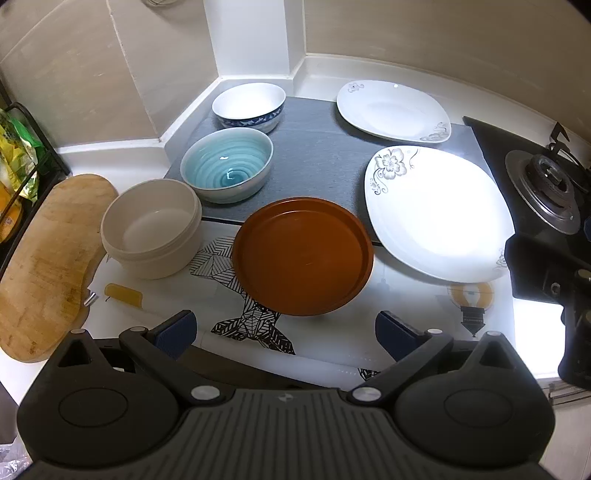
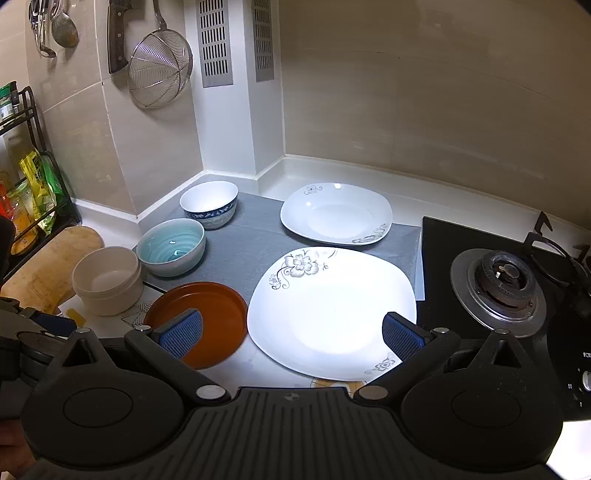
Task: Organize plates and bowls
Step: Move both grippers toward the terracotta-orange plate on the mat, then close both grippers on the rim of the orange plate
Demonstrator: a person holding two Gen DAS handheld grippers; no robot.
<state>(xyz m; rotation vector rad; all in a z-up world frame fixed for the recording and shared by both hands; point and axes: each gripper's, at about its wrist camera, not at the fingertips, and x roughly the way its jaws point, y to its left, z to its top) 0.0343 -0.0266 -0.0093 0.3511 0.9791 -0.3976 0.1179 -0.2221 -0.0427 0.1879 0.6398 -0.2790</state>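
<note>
Bowls (image 1: 227, 170): three, left row.
Plates (image 1: 436, 210): two white, one brown.
Left gripper (image 1: 284, 332): fingers spread, empty.
Right gripper (image 2: 291, 336): fingers spread, empty.

We are in a home kitchen: a gas burner (image 2: 504, 282) sits in a black hob at the right, a wire strainer (image 2: 159, 70), a cleaver (image 2: 118, 35) and a ladle (image 2: 64, 27) hang on the tiled wall, and a wooden cutting board (image 1: 48, 266) lies on the white tabletop (image 2: 332, 173) beside a rack of packets (image 2: 35, 184).
</note>
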